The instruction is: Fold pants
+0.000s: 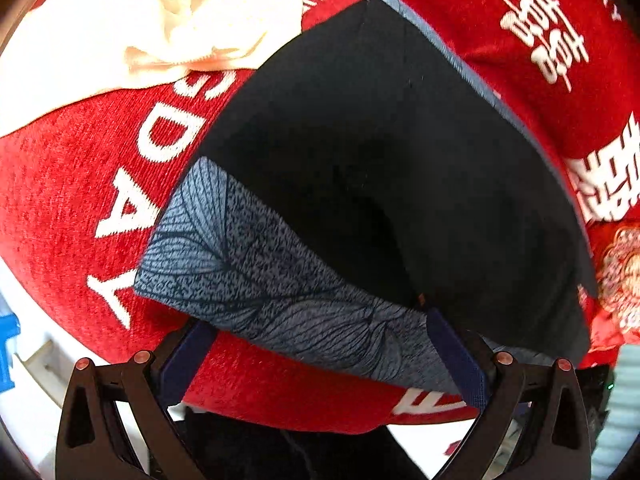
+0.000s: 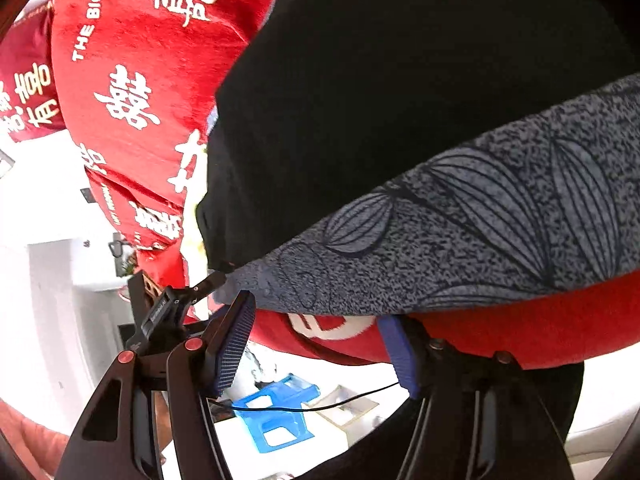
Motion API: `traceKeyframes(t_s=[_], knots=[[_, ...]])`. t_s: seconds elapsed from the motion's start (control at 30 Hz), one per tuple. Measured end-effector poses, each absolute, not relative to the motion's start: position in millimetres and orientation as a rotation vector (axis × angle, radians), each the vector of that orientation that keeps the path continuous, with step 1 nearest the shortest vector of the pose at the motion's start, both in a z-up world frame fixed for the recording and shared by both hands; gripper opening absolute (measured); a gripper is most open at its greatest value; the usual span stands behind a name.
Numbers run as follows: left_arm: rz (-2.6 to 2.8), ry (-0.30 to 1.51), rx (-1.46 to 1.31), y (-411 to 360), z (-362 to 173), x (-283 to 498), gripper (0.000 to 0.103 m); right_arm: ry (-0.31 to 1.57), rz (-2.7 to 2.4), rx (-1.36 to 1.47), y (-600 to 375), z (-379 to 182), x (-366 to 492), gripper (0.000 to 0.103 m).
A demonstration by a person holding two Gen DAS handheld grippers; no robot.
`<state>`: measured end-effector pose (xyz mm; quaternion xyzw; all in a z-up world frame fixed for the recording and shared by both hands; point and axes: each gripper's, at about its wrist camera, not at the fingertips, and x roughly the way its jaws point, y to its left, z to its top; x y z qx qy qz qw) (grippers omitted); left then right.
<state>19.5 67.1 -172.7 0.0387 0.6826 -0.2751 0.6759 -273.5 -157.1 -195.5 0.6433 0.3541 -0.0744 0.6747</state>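
Observation:
Black pants (image 1: 360, 152) with a grey leaf-patterned waistband (image 1: 256, 272) lie flat on a red cloth with white lettering (image 1: 72, 184). My left gripper (image 1: 320, 328) points steeply down at the waistband's near edge. Its blue pads (image 1: 188, 360) stand wide apart, the band draped over their tips, nothing pinched. In the right wrist view the same pants (image 2: 380, 100) and waistband (image 2: 460, 240) fill the upper right. My right gripper (image 2: 316, 312) sits just under the band's edge, its pads (image 2: 234, 344) apart and pressing on nothing I can see.
A cream garment (image 1: 192, 20) lies bunched on the red cloth beyond the pants. Below the cloth's edge a blue plastic stool (image 2: 276, 412) and a thin black cable (image 2: 320, 406) show over a white floor. A black mechanical part (image 2: 160, 312) sits near the band's left end.

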Motion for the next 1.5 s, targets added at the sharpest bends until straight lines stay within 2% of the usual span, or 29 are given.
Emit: traceKeyframes(t_s=[0.23,0.3,0.33,0.37,0.4,0.43,0.47,0.5,0.53,0.87,1.13,1.27,1.43,1.5], knots=[[-0.599,1.539,0.054,63.2,-171.1,18.1,0.102,0.659,-0.148,1.544,-160.0,-206.2,-272.2,0.068],[-0.580,1.541,0.060,66.1,-170.4,30.9,0.095,0.638,-0.149,1.584,-160.6,-209.2,-275.0,0.066],[-0.574,1.542,0.062,66.4,-171.4,34.0,0.088,0.641,-0.159,1.616,-161.0,-210.9,-274.7,0.062],[-0.564,1.542,0.064,67.6,-169.9,35.7,0.078,0.644,-0.175,1.638,-162.4,-212.7,-274.6,0.042],[-0.561,1.543,0.065,72.5,-167.7,36.6,0.072,0.650,-0.201,1.664,-163.6,-214.8,-276.0,0.027],[-0.561,1.546,0.066,74.9,-166.6,38.3,0.055,0.663,-0.239,1.701,-165.3,-218.8,-277.6,0.008],[-0.577,1.553,0.057,77.3,-165.6,39.8,0.038,0.662,-0.250,1.723,-166.5,-221.0,-279.3,0.008],[-0.622,1.574,0.022,79.3,-165.0,41.3,0.028,0.656,-0.254,1.729,-167.5,-220.7,-279.1,0.007],[-0.636,1.586,0.009,81.0,-164.6,42.2,0.023,0.669,-0.264,1.709,-167.5,-216.6,-276.9,0.007],[-0.683,1.477,0.079,48.3,-98.7,51.7,0.023,0.673,-0.180,1.528,-196.5,-131.6,-257.8,0.007],[-0.701,1.311,0.082,-42.5,-44.3,103.0,0.024,0.691,-0.087,1.458,-279.8,-91.1,-192.5,0.008],[-0.691,1.261,0.107,-99.3,-56.3,139.0,0.024,0.750,-0.074,1.463,-334.2,-101.8,-150.8,0.010],[-0.630,1.245,0.207,-166.4,-110.4,178.7,0.024,0.894,-0.119,1.460,-394.9,-149.8,-96.0,0.011],[-0.583,1.243,0.249,-177.2,-129.5,184.9,0.036,0.956,-0.128,1.441,-408.0,-171.3,-81.6,0.011]])
